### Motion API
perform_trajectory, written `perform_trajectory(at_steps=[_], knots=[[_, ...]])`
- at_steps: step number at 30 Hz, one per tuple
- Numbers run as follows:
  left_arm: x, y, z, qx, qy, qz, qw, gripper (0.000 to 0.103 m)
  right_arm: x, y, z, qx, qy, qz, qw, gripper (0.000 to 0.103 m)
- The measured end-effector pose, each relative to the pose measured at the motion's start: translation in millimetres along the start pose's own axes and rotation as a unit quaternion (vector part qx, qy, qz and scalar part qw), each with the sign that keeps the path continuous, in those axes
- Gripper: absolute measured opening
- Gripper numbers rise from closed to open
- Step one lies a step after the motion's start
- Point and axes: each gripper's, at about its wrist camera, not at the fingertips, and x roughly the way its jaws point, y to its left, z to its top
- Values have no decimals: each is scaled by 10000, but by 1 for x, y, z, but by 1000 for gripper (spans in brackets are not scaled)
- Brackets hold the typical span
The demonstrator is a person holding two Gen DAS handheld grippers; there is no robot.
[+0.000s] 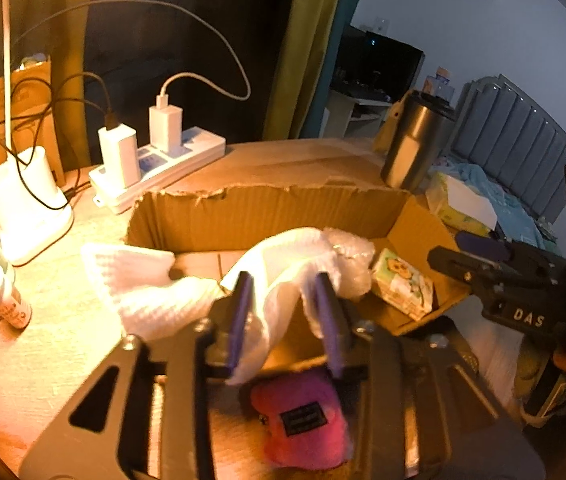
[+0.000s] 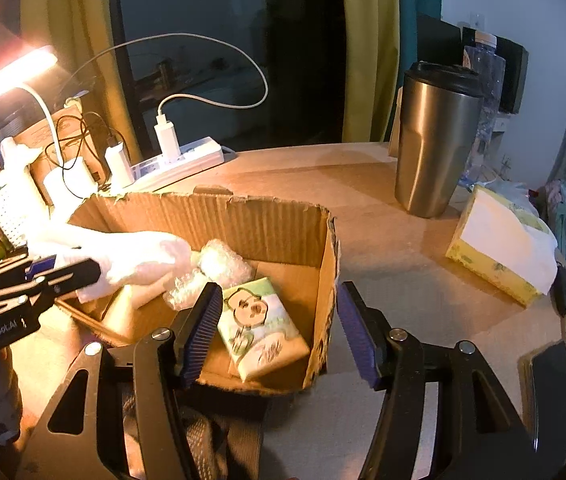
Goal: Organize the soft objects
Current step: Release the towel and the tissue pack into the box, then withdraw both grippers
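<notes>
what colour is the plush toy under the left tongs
Pink, with a small dark label: the plush toy shows best in the left wrist view.

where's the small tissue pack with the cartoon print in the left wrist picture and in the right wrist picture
Left wrist: the tissue pack lies right of centre, in the cardboard box's right end.
Right wrist: the tissue pack lies just below centre, between the right gripper's fingers in the picture.
Shared landmark: the steel tumbler behind the box.
</notes>
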Motion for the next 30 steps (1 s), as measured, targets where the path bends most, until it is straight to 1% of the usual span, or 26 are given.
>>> perform_trajectory(at_steps=[1, 2, 5, 18, 23, 30], knots=[[-2, -1, 0, 9, -20, 15, 10000, 63, -2, 0, -1, -2, 0, 7, 10000, 63], [-4, 0, 0, -7, -46, 14, 10000, 66, -4, 0, -2, -4, -8, 3, 10000, 63], [-11, 0, 0, -68, -82, -34, 9999, 66, -12, -2, -4, 31, -51, 10, 10000, 63], [-41, -10, -5, 51, -254, 60, 9996, 67, -38, 7, -7, -29, -241, 86, 9997, 63], [-59, -18, -10, 184, -400, 20, 9990, 67, -54, 13, -10, -80, -319, 41, 9995, 63], [-75, -26, -20, 335, -440, 46, 9985, 67, -73, 22, -20, -112, -413, 84, 9991, 64]])
